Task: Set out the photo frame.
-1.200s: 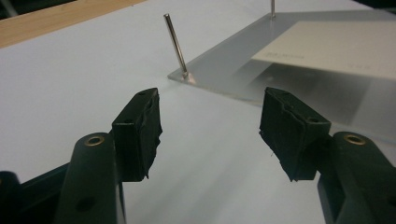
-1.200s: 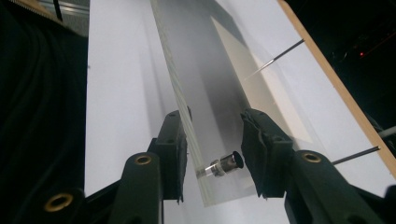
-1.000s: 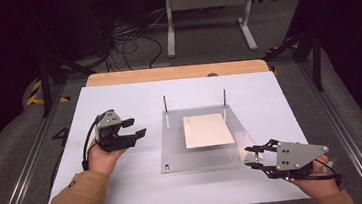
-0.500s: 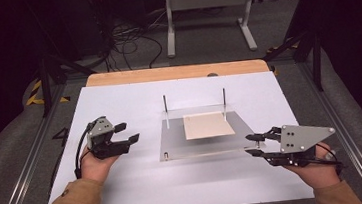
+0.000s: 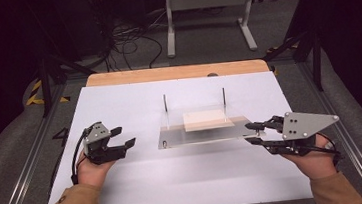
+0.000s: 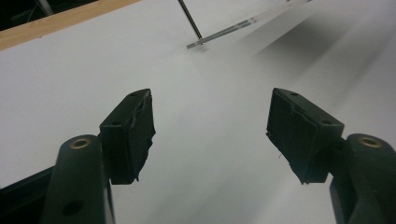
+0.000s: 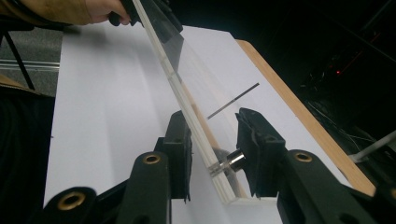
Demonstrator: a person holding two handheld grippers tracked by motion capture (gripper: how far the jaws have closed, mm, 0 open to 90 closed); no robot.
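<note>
Right gripper (image 5: 253, 132) sits at the right end of the clear acrylic plate (image 5: 197, 134), jaws straddling that edge. In the right gripper view (image 7: 212, 158) the plate's edge runs up between the two pads with a small metal peg (image 7: 231, 161) at the corner; a gap shows on both sides, so the pads do not visibly press. Jaws part-closed around the plate, not clamped as far as can be seen.

Plate lies mid-table on the white table top (image 5: 134, 101), right end raised off the surface, left end low. Two thin upright rods (image 5: 166, 111) stand at its far edge. A pale tan sheet (image 5: 206, 119) lies under or on the plate; cannot tell which through the clear material.

Left gripper (image 5: 124, 137) hovers well apart from the plate's left end, jaws having just been opening, nothing between them. The left gripper view (image 6: 210, 126) shows bare white surface between the pads, the plate's corner (image 6: 224, 32) and one rod far ahead.

Open room: wide bare white surface in front of and to the left of the plate. Wooden strip (image 5: 176, 73) borders the far edge of the table.

Hard to make out: plate outline, being transparent; the left pad's liner (image 6: 142, 135) looks frayed.
</note>
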